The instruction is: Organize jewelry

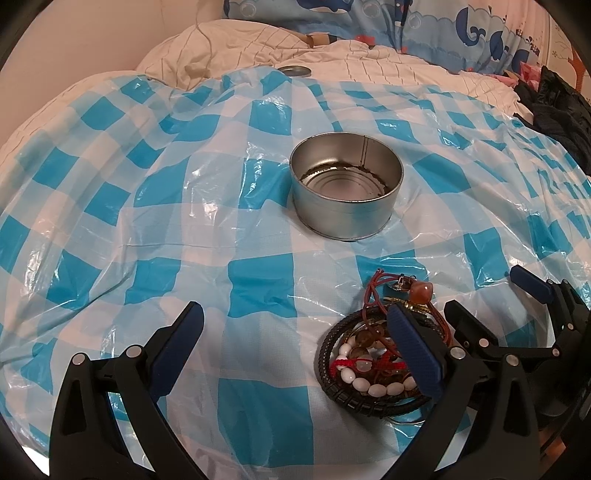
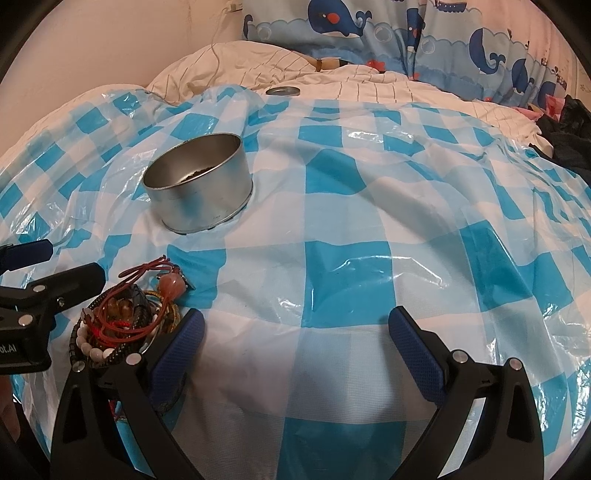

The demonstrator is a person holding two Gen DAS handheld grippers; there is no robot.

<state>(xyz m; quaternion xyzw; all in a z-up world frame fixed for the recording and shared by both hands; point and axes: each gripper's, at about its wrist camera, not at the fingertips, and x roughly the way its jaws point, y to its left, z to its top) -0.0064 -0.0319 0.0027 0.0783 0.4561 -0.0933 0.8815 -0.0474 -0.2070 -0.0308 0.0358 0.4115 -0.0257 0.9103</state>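
A tangled pile of jewelry (image 1: 364, 386) lies on the blue-and-white checked plastic sheet (image 1: 258, 280): a white bead bracelet, a black coiled band, red cords and amber beads. My left gripper (image 1: 295, 339) is open, and its right finger overlaps the pile's right side. Behind the pile stands an empty round metal tin (image 1: 340, 214). My right gripper (image 1: 495, 299) is open just right of the pile. In the right wrist view the pile (image 2: 125, 314) sits beside the left finger of my right gripper (image 2: 295, 343), with the tin (image 2: 199, 206) farther back and the left gripper (image 2: 55, 264) at the left edge.
The tin's lid (image 1: 294, 71) (image 2: 283, 91) rests at the sheet's far edge on a cream quilt. Whale-print pillows (image 2: 340, 22) line the back, dark clothing (image 1: 554, 107) is heaped at the right, and a thin cable (image 2: 218, 44) trails down the wall.
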